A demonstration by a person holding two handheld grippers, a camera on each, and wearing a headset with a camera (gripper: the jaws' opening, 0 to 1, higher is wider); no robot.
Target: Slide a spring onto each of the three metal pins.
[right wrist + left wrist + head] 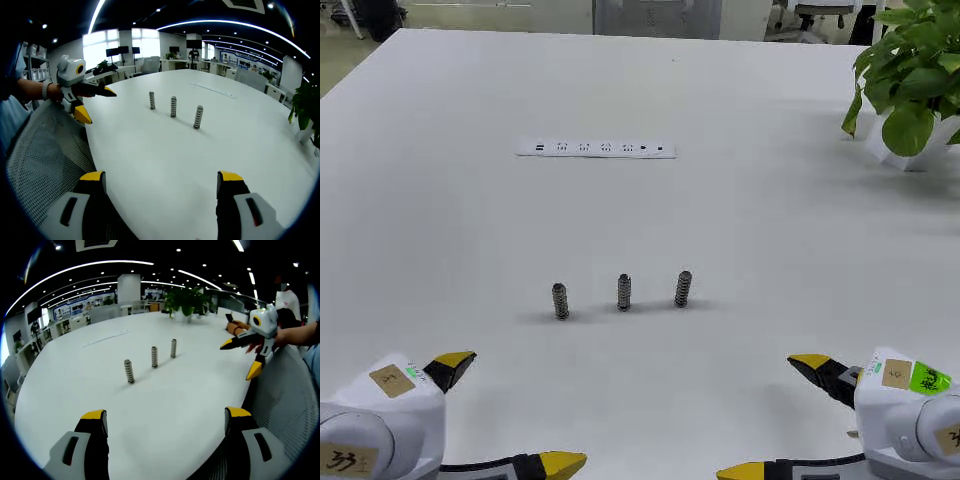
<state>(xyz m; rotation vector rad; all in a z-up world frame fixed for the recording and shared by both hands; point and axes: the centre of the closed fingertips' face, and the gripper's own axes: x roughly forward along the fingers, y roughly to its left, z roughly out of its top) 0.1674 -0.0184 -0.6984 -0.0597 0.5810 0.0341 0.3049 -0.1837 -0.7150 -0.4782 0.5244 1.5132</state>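
Where the person is standing, at the near edge of the wide white tabletop (740, 210): both tools are hanging low over bare surface, well apart from the work.
left gripper (510, 412): white-bodied, with black jaws tipped in yellow, it is hovering at the near left; its jaws are spread wide with nothing between them, as its own view (165, 414) is showing, and the right gripper view is catching it (99, 106) out to the side with a hand around its body.
left spring (560, 301): a small grey metal coil, standing upright on the table and sitting slightly nearer the person than the other two.
power strip (595, 148): a long flat white bar, lying well behind the row.
middle spring (624, 291): the same grey coil, standing upright, near its neighbours but not touching them.
right spring (683, 288): upright as well, closing the row; the pins are too small to make out under the coils.
right gripper (775, 416): matching white body with a green sticker, hovering at the near right; its jaws are gaping and holding nothing (161, 176), and the left gripper view is showing it (239, 360) the same way.
potted plant (910, 80): broad green leaves in a white pot, sitting at the far right.
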